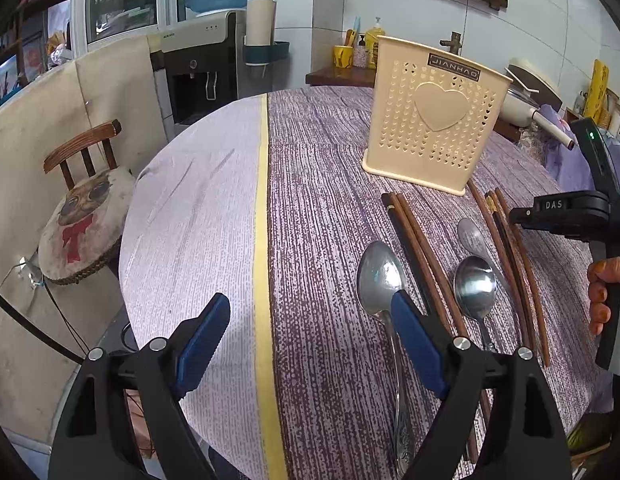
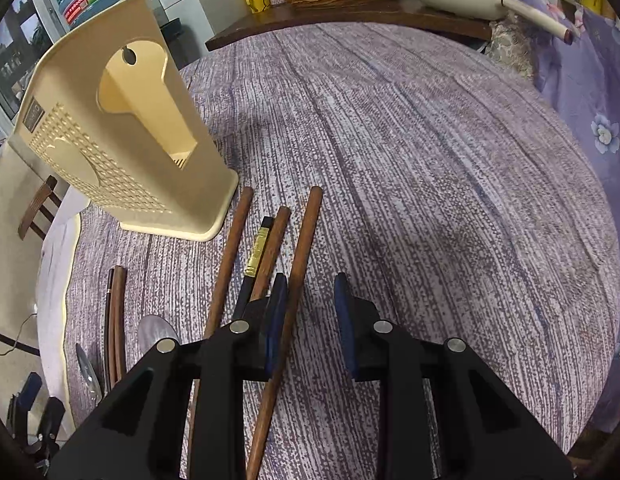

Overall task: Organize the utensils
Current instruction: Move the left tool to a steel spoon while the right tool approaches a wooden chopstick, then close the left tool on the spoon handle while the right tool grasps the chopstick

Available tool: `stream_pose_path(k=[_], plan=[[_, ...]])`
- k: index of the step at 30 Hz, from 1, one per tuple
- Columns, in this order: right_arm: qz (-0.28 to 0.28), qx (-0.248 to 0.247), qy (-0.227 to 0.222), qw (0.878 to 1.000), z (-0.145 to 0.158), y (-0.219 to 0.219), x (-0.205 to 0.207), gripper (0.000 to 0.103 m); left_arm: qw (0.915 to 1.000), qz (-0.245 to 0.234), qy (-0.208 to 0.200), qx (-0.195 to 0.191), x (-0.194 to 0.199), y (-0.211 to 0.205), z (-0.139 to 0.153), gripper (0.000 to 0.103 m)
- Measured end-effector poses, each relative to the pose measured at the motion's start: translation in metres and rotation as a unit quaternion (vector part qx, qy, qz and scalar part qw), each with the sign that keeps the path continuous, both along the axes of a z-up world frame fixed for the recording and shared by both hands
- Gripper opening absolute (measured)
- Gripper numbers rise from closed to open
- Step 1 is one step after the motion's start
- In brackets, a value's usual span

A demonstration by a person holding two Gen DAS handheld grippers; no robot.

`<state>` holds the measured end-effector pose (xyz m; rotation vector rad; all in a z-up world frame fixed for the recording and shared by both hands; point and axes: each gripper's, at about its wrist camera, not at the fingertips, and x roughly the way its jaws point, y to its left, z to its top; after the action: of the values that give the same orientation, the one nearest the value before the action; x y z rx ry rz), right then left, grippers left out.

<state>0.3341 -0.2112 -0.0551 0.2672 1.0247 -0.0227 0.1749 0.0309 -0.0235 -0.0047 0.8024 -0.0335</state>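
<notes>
Hovering above the cloth-covered bench (image 1: 310,200), the left claw (image 1: 310,312) stands released, gripping nothing; its right pad overlaps the large spoon (image 1: 379,276). Further right lie paired chopsticks (image 1: 413,248), two smaller spoons (image 1: 475,286) and more chopsticks, all before the upright cream utensil holder (image 1: 433,120). The right claw (image 2: 311,294) is narrowed but not clenched, one brown chopstick (image 2: 304,248) lying between its pads, untouched.
</notes>
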Motion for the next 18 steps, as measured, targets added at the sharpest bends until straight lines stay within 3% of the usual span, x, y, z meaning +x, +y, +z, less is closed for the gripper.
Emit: stream_pose_path(k=[10, 18], plan=[[0.011, -0.032, -0.023, 0.999, -0.002, 0.02, 0.004, 0.025, 0.9991, -0.026, 0.021, 0.027, 0.005, -0.028, -0.012, 0.081], [0.011, -0.035, -0.03, 0.999, -0.003, 0.022, -0.001, 0.025, 0.9978, -0.01, 0.041, 0.052, 0.019, -0.04, -0.025, 0.071]])
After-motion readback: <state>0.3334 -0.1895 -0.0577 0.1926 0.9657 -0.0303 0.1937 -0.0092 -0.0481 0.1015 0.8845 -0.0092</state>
